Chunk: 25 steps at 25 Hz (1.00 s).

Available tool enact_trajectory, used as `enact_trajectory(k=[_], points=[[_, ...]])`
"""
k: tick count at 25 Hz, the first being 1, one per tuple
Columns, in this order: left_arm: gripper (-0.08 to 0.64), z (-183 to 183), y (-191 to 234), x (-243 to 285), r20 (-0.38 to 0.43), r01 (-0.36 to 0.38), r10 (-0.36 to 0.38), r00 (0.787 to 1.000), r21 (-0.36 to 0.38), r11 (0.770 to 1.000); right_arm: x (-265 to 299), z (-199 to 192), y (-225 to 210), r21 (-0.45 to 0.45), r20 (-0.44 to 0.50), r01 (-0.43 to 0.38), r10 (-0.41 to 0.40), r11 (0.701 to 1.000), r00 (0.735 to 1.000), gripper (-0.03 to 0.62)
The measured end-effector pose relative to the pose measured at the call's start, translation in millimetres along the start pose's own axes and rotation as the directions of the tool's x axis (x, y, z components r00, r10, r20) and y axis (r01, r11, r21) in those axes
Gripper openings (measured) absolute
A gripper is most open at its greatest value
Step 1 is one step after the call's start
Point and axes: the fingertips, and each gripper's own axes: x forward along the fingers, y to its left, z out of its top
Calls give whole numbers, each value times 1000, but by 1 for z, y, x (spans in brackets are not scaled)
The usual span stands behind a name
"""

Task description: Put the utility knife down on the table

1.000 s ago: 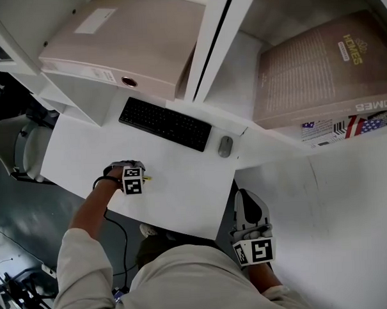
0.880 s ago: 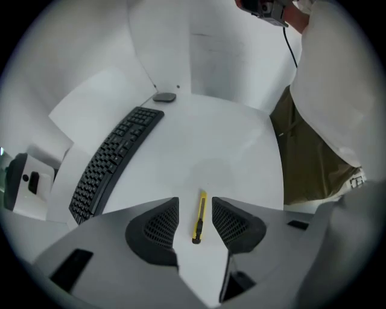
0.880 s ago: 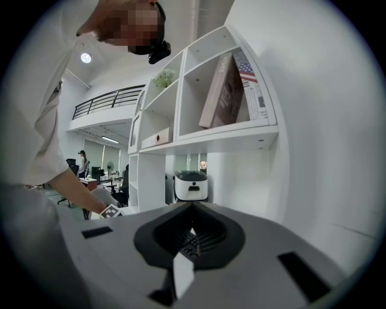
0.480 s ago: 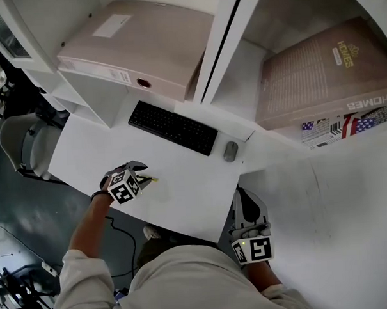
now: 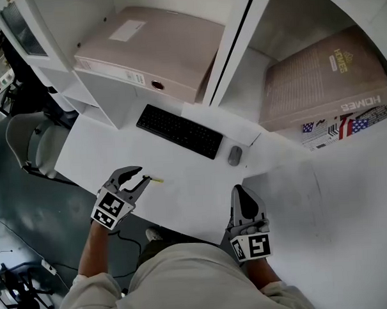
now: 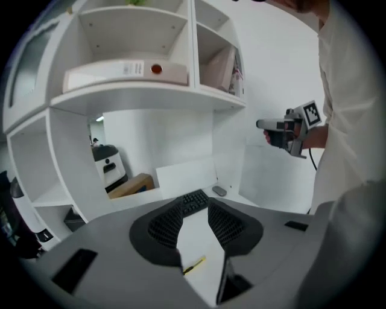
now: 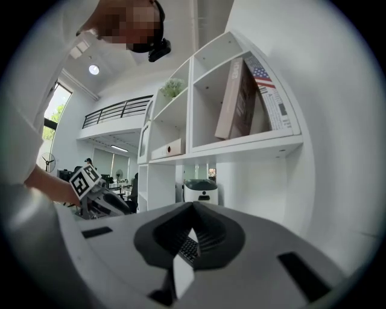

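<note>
The yellow utility knife lies flat on the white table, near its front edge and free of both grippers. My left gripper hangs above and just left of it, raised off the table, jaws apart and closing with nothing between them. In the left gripper view the knife shows on the table far below the pads. My right gripper is held off the table's right front corner, its fingertips together, empty. In the right gripper view its jaws meet at the tip.
A black keyboard and a grey mouse lie at the back of the table. A beige binder and a large flat box rest on the white shelves above. A grey chair stands to the left.
My left gripper has lifted off the table and rolled, drawing back toward me. The knife has stayed on the table. The right gripper has barely shifted.
</note>
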Motion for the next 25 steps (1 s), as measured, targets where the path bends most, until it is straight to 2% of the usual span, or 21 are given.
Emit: enact_trajectory(k=[4, 8, 13, 17, 25], points=[[106, 34, -3, -40, 138, -108, 114, 984, -47, 993, 3, 4, 4, -4, 7, -7, 7, 1000, 1000, 3], [103, 54, -3, -67, 211, -165, 176, 961, -73, 984, 5, 7, 10, -8, 12, -17, 17, 1000, 1000, 3], [76, 67, -1, -96, 261, -237, 262, 929, -124, 964, 9, 10, 19, -12, 19, -35, 36, 999, 999, 3], [51, 76, -1, -119, 319, -279, 330, 889, -196, 940, 12, 13, 27, -16, 24, -49, 49, 999, 999, 3], [32, 71, -3, -151, 339, -341, 416, 844, -261, 903, 14, 19, 41, -24, 30, -66, 67, 998, 997, 3]])
